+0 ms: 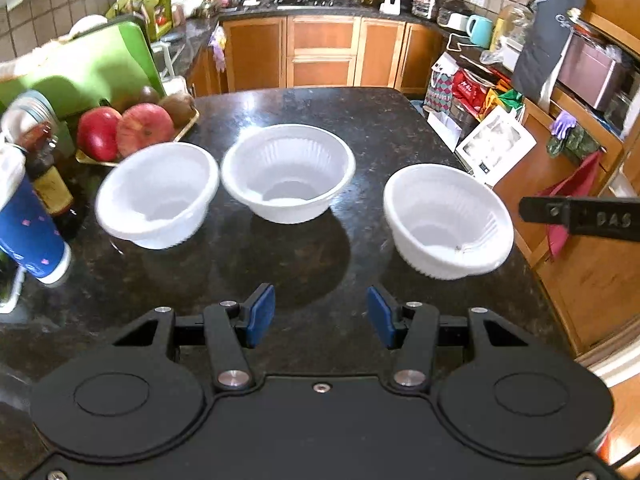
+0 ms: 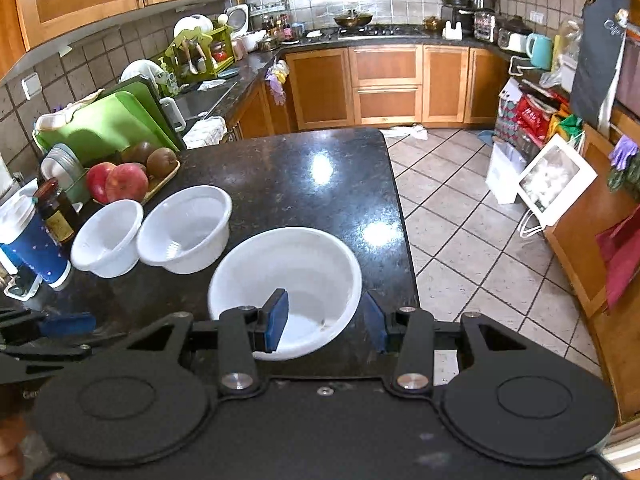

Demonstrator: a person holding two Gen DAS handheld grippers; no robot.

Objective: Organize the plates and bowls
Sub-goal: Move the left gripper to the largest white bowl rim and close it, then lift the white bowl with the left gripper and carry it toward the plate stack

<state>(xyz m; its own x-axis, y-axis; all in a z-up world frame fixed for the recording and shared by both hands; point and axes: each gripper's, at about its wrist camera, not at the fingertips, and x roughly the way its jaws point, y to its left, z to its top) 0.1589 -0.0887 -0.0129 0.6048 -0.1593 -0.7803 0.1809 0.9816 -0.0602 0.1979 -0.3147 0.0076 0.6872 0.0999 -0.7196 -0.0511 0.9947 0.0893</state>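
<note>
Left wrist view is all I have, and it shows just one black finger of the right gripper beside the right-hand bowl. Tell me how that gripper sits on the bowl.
Observer: The right gripper straddles the near right rim of the white bowl. One blue pad is inside the bowl and the other is outside it. I cannot tell whether they press on the wall.
Operator: Now give me what lies past that bowl on its right.
Observer: The counter ends just beyond the outer pad, and past the edge there is only tiled floor.
</note>
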